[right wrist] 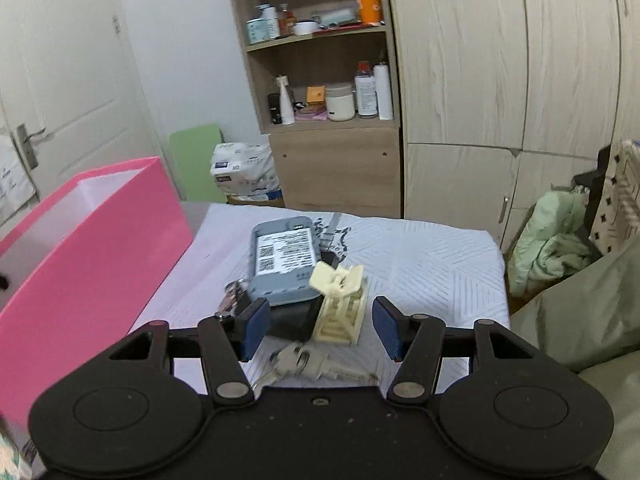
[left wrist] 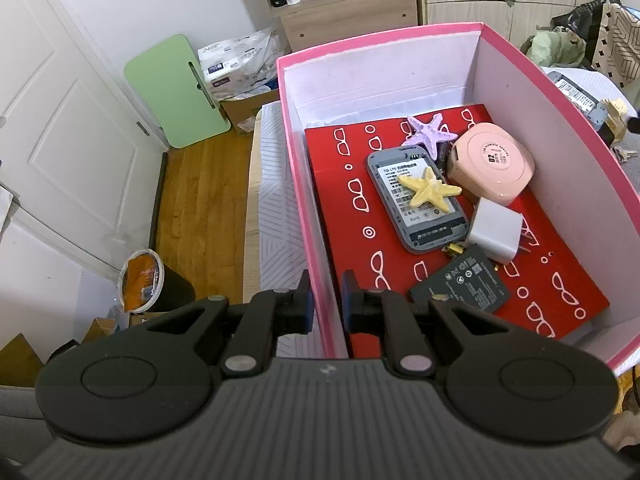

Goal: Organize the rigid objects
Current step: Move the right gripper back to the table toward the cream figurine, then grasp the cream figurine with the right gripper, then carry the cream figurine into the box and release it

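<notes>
right gripper (right wrist: 320, 326) jaws apart, frame centre: cream windmill model (right wrist: 342, 306), grey device (right wrist: 282, 262), keys (right wrist: 304, 362); pink box (right wrist: 92, 248) left.

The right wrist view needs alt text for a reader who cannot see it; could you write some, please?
The open right gripper hovers over a cream windmill model, a grey device and keys on a white cloth, beside a pink box.

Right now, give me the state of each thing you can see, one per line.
pink box: open, left wall clamped.
left gripper: shut on the pink box wall.
right gripper: open, empty, over the cream windmill model.
yellow starfish: lying on the grey device in the box.
keys: loose on the bed.
</notes>
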The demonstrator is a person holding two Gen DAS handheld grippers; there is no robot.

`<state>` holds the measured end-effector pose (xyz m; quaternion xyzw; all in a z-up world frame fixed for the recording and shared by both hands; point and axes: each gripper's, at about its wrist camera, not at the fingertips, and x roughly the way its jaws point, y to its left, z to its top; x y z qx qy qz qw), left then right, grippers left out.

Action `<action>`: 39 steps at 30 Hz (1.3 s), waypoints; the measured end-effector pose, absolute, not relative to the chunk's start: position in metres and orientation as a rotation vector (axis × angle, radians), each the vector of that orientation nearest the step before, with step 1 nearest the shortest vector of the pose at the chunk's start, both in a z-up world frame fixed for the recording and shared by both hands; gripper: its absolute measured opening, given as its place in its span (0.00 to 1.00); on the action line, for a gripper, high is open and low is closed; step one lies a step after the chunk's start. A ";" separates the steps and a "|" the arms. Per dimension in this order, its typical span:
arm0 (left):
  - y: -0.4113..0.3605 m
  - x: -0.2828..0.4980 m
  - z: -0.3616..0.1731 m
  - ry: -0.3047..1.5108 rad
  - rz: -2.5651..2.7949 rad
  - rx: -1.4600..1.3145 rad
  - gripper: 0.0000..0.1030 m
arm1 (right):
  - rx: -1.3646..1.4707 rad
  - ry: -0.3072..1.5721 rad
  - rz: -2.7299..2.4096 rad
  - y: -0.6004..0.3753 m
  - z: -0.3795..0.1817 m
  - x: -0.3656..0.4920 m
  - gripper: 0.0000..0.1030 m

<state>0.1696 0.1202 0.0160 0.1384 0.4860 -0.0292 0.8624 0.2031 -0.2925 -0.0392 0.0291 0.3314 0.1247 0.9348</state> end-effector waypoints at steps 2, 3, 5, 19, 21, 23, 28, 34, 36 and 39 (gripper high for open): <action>0.120 0.170 0.016 1.021 -0.060 0.288 0.12 | 0.092 0.685 0.241 -0.293 -0.047 0.213 0.60; 0.120 0.170 0.016 1.020 -0.060 0.289 0.12 | 0.115 0.692 0.237 -0.294 -0.050 0.218 0.60; 0.120 0.170 0.016 1.021 -0.062 0.288 0.12 | 0.158 0.696 0.244 -0.296 -0.054 0.222 0.60; 0.124 0.171 0.013 1.031 -0.074 0.270 0.12 | 0.006 0.613 0.244 -0.285 -0.047 0.201 0.35; 0.124 0.171 0.013 1.031 -0.076 0.267 0.12 | 0.000 0.598 0.242 -0.283 -0.039 0.196 0.35; 0.125 0.171 0.013 1.032 -0.082 0.261 0.12 | 0.004 0.585 0.252 -0.281 -0.029 0.190 0.35; 0.128 0.172 0.014 1.038 -0.102 0.235 0.12 | 0.038 0.530 0.336 -0.261 0.009 0.166 0.35; 0.130 0.170 0.013 1.023 -0.106 0.223 0.12 | 0.040 0.481 0.560 -0.207 0.048 0.132 0.35; 0.132 0.169 0.013 1.022 -0.110 0.215 0.12 | 0.039 0.473 0.652 -0.186 0.056 0.124 0.35; 0.132 0.170 0.013 1.022 -0.114 0.210 0.12 | 0.062 0.516 0.765 -0.159 0.061 0.123 0.35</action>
